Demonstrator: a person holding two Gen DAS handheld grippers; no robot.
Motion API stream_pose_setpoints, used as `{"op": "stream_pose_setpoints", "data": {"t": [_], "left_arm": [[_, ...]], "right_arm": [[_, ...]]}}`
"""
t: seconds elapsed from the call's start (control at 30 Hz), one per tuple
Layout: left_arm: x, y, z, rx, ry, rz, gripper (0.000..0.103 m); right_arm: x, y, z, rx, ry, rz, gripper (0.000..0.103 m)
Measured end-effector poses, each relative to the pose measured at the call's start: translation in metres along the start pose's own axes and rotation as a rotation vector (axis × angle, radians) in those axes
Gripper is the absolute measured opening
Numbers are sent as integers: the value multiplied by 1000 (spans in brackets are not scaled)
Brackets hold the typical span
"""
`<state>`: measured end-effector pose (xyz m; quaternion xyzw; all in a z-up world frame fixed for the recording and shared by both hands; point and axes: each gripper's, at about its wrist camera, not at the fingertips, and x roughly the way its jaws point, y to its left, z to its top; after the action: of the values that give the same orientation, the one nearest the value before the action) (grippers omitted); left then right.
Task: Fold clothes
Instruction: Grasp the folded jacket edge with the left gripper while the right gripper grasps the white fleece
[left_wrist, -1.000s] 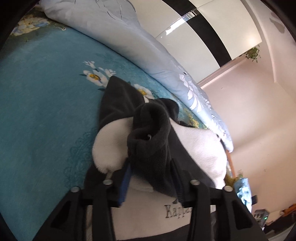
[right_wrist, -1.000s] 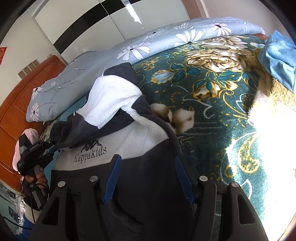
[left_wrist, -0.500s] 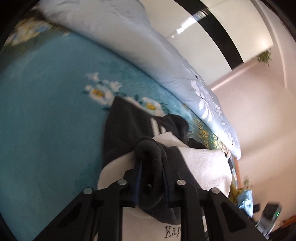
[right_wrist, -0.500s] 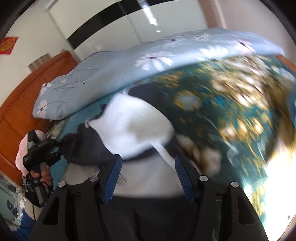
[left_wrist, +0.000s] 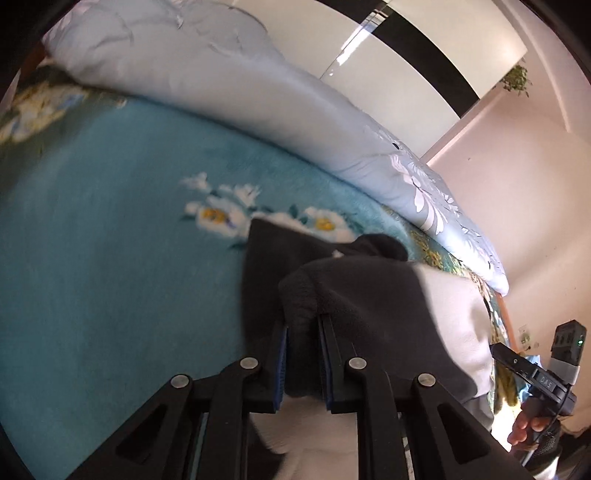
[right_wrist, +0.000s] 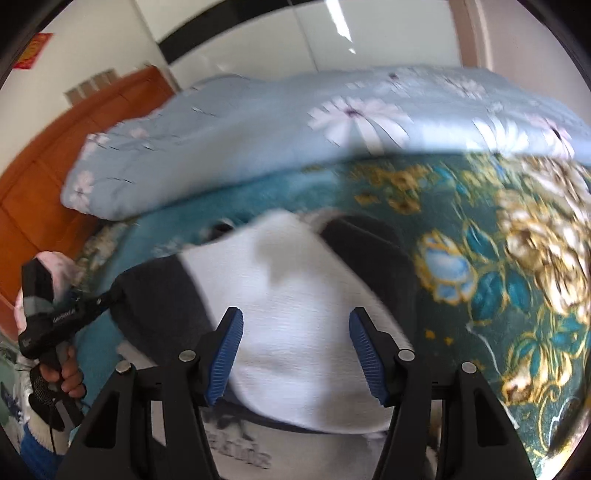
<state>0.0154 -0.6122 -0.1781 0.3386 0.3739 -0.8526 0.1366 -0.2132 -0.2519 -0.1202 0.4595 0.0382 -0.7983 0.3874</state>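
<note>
Left wrist view: the left gripper (left_wrist: 303, 360) has its jaws nearly together, pinching a fold of the dark cuff of the fleece garment (left_wrist: 369, 295) between the blue pads (left_wrist: 281, 365). The garment is dark grey and white; its sleeve drapes up over the jaws, and the rest lies on the teal floral blanket (left_wrist: 110, 277) covering the bed. Beyond the garment, along the far edge of the bed, lies a pale blue flowered quilt (left_wrist: 258, 110). At the lower right of this view a person's hand (left_wrist: 528, 424) holds the handle of the right gripper (left_wrist: 496, 349), close to the white part of the garment; its jaws cannot be made out from here.

Right wrist view: the right gripper (right_wrist: 295, 354) stands with its jaws well apart, the ribbed blue pads (right_wrist: 227, 354) clear of the cloth. Behind the jaws and across the gap between them lies the white panel of the fleece garment (right_wrist: 295, 295), with printed lettering on its grey part near the bottom edge. Whether the pads touch the fabric cannot be told; the picture is blurred. At the left a hand (right_wrist: 68, 373) holds the left gripper (right_wrist: 109, 297), its tip at the dark sleeve end.
</note>
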Motion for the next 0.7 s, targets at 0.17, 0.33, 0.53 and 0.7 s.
{"op": "stream_pose_setpoints", "data": {"t": [0.17,0.33,0.53,0.7], "left_arm": [[10,-2,-4,36,17,40,19],[14,3,-6,26,25,44,20],[-13,-3,0,29,2,7,25],[-35,-21,-2,91,-44,-5,32]], "right_arm": [[8,-17,-10,16,-3,18,62],[12,-19,-12,11,7,14,62],[5,-19,-12,11,-3,24,62],[-14,-20,-18,15,-12,46,62]]}}
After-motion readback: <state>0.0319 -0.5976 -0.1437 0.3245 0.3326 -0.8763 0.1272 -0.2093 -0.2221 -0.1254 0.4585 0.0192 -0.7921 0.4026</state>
